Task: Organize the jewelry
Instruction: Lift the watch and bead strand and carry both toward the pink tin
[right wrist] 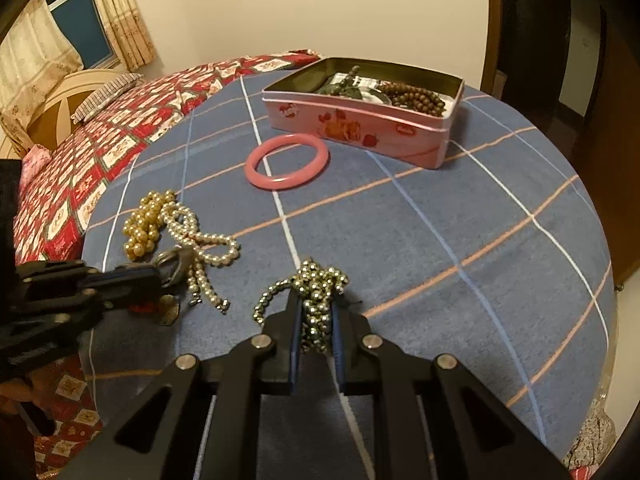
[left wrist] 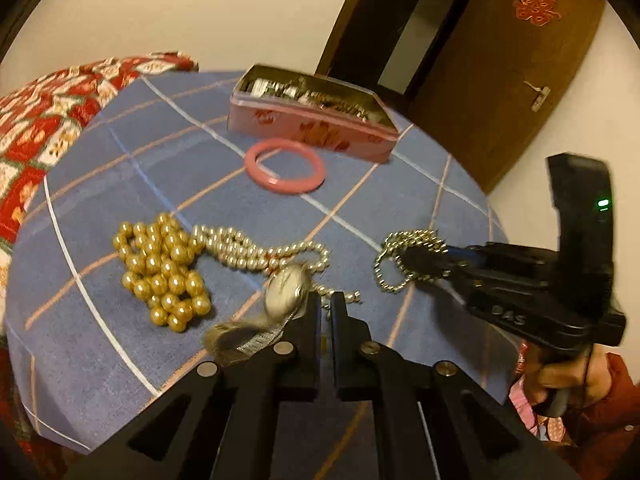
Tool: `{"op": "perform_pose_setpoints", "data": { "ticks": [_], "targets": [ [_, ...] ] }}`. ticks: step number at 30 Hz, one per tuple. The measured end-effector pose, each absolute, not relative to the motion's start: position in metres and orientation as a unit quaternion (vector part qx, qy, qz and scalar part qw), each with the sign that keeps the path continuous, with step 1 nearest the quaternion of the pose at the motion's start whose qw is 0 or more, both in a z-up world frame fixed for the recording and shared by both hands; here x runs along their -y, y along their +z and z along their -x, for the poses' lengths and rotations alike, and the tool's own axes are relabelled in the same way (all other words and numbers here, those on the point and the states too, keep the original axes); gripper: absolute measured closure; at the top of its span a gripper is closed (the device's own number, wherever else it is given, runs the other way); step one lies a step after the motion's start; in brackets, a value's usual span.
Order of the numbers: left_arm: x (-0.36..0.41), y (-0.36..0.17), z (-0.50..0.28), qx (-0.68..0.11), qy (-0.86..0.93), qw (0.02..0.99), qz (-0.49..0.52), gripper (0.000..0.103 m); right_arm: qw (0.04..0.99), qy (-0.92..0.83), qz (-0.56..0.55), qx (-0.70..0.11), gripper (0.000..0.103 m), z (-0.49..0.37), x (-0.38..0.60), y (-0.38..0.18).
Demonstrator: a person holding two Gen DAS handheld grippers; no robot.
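Note:
My left gripper (left wrist: 325,300) is shut on a silver watch (left wrist: 286,290) whose mesh band (left wrist: 236,340) hangs to the left, just above the blue checked cloth (left wrist: 120,208). It also shows in the right wrist view (right wrist: 158,276). My right gripper (right wrist: 316,304) is shut on a bunched metallic bead chain (right wrist: 316,292), also seen in the left wrist view (left wrist: 404,256). A gold bead strand (left wrist: 160,272) and a pearl strand (left wrist: 248,252) lie on the cloth. A pink bangle (left wrist: 284,170) lies in front of an open pink tin (left wrist: 308,128).
The tin (right wrist: 360,128) holds brown beads (right wrist: 416,96) and other jewelry. A red patterned quilt (right wrist: 100,140) lies on the bed at left. A wooden door (left wrist: 520,60) stands behind the table at right. The table's edge curves close at the right (right wrist: 600,280).

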State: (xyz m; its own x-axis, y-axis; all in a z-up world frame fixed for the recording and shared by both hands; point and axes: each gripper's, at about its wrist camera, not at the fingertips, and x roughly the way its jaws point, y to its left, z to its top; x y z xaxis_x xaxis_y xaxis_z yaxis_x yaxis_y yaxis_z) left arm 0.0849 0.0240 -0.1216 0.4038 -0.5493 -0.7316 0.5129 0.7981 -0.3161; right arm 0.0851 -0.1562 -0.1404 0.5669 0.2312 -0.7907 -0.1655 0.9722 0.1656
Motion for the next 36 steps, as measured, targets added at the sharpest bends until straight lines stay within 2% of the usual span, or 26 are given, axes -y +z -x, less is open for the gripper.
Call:
{"op": "perform_pose_setpoints", "data": {
  "ticks": [1, 2, 3, 6, 14, 16, 18, 19, 21, 23, 27, 30, 36],
  "targets": [
    [-0.022, -0.117, -0.084, -0.442, -0.311, 0.841, 0.003, 0.070, 0.885, 0.111, -0.039, -0.451, 0.087, -0.085, 0.157, -0.140],
    [-0.021, -0.115, -0.084, -0.440, -0.305, 0.845, -0.011, 0.030, 0.885, 0.110, -0.041, -0.451, 0.087, -0.086, 0.159, -0.140],
    [-0.019, -0.113, -0.082, -0.433, -0.295, 0.851, -0.029, 0.013, 0.885, 0.110, -0.042, -0.451, 0.087, -0.086, 0.159, -0.140],
    [-0.019, -0.111, -0.082, -0.424, -0.290, 0.857, -0.032, 0.013, 0.885, 0.108, -0.040, -0.452, 0.087, -0.085, 0.159, -0.142],
    [-0.010, -0.135, -0.103, -0.463, -0.274, 0.843, -0.012, 0.013, 0.884, 0.108, -0.044, -0.453, 0.087, -0.085, 0.161, -0.143],
    [-0.005, -0.141, -0.105, -0.472, -0.263, 0.841, -0.031, 0.019, 0.883, 0.107, -0.045, -0.454, 0.087, -0.085, 0.162, -0.143],
    [0.000, -0.143, -0.101, -0.464, -0.247, 0.848, -0.069, 0.035, 0.883, 0.107, -0.045, -0.454, 0.087, -0.085, 0.162, -0.143],
    [0.001, -0.143, -0.100, -0.462, -0.244, 0.849, -0.079, 0.040, 0.883, 0.107, -0.046, -0.454, 0.087, -0.086, 0.163, -0.144],
    [-0.002, -0.142, -0.099, -0.460, -0.249, 0.848, -0.085, 0.064, 0.883, 0.107, -0.048, -0.454, 0.087, -0.087, 0.164, -0.144],
    [-0.010, -0.141, -0.101, -0.466, -0.268, 0.842, -0.050, 0.078, 0.883, 0.108, -0.048, -0.454, 0.087, -0.087, 0.164, -0.144],
    [-0.015, -0.140, -0.101, -0.459, -0.274, 0.845, -0.031, 0.080, 0.889, 0.109, -0.052, -0.442, 0.087, -0.085, 0.165, -0.139],
    [-0.021, -0.133, -0.100, -0.445, -0.290, 0.847, 0.001, 0.090, 0.895, 0.110, -0.064, -0.428, 0.087, -0.084, 0.170, -0.129],
    [-0.026, -0.111, -0.101, -0.420, -0.312, 0.851, 0.038, 0.098, 0.904, 0.109, -0.073, -0.408, 0.087, -0.084, 0.176, -0.114]
  ]
}}
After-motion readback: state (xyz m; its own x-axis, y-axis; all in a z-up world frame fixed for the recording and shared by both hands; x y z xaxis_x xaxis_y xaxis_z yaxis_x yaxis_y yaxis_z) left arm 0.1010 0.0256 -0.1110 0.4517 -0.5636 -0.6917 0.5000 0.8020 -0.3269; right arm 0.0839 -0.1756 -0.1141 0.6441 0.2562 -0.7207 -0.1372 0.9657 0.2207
